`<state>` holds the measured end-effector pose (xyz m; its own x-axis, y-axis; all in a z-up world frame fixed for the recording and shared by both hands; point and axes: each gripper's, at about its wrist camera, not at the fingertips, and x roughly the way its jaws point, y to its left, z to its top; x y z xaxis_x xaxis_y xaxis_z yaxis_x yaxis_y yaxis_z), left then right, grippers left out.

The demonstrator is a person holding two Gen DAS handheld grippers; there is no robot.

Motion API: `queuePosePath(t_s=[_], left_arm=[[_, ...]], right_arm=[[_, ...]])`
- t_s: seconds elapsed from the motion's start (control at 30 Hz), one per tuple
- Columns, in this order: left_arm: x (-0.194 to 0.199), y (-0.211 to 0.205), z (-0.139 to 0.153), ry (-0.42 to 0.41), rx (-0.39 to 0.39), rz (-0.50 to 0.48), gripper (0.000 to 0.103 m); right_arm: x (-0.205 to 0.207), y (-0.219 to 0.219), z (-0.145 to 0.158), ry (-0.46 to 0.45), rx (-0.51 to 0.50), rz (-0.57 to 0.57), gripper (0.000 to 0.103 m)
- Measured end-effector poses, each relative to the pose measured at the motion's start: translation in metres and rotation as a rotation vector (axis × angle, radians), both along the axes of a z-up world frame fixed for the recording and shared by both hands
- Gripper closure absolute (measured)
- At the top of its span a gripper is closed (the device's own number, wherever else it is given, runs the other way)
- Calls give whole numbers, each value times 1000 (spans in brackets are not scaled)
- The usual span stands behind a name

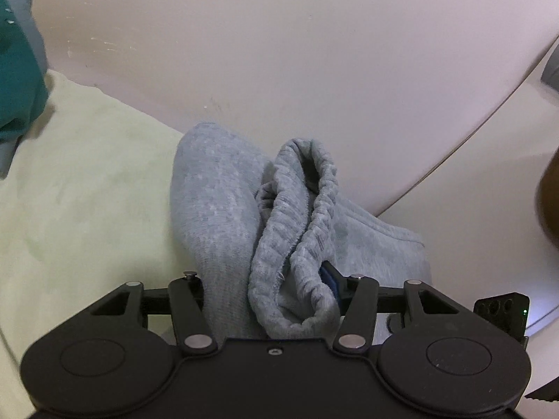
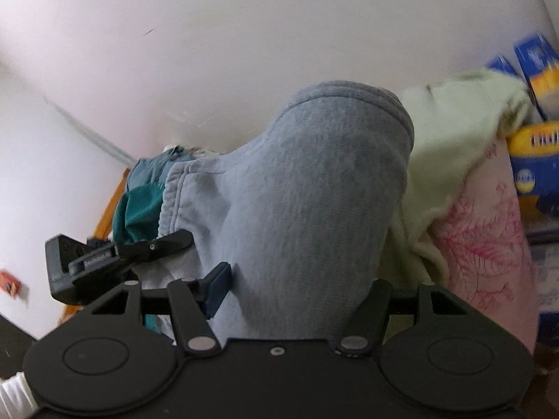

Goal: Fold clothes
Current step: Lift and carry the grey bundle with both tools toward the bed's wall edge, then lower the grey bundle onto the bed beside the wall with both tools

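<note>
The left gripper (image 1: 269, 293) is clamped on the stretchy waistband end of the soft grey knit pants (image 1: 223, 209), and the right gripper (image 2: 300, 293) is clamped on another thick bunch of them. The pants hang in the air between the two, above the pale green fuzzy blanket (image 1: 80, 174). This looks like the carrying step, so next they need laying flat and smooth before folding.

Matte black left tongs (image 1: 270, 284), round pivot discs, silver rivets, blue pads (image 2: 218, 288), matching right tongs (image 2: 300, 284)
</note>
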<state>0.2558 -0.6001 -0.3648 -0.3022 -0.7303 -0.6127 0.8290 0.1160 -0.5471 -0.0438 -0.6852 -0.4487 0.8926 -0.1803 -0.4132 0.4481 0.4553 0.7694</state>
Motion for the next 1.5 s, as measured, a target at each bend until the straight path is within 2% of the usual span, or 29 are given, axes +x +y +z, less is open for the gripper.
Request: queuePosePath(t_s=[0.13, 0.3, 0.4, 0.5, 0.57, 0.63, 0.77, 0.83, 0.87, 1.0, 1.3, 1.5], left_arm=[[12, -15, -25, -23, 60, 9, 47], [22, -20, -51, -20, 84, 32, 43], [25, -23, -64, -30, 92, 50, 34], [24, -30, -72, -31, 118, 57, 23], [22, -36, -75, -39, 129, 56, 22], [20, -40, -74, -62, 137, 53, 21], [5, -40, -71, -114, 155, 60, 17], [14, -37, -62, -140, 176, 78, 10], [9, -34, -58, -147, 196, 99, 7], [2, -27, -50, -151, 239, 149, 7], [-6, -18, -49, -174, 229, 259, 6], [-7, -9, -36, -183, 267, 323, 5]], right_arm=[[12, -8, -19, 31, 2, 5, 43], [22, -13, -32, 78, -24, 15, 45], [24, -12, -34, 101, -39, 19, 45], [29, -8, -37, 135, -70, 12, 41], [30, -8, -17, 150, -96, 5, 35], [29, -5, -2, 164, -117, 2, 30], [33, 3, 6, 227, -178, -19, 17], [35, 5, 7, 251, -192, -24, 5], [36, 6, 8, 257, -197, -24, 4], [27, 8, 8, 275, -223, -23, 1], [25, 16, 16, 340, -306, -36, 1], [30, 12, 22, 381, -351, 10, 1]])
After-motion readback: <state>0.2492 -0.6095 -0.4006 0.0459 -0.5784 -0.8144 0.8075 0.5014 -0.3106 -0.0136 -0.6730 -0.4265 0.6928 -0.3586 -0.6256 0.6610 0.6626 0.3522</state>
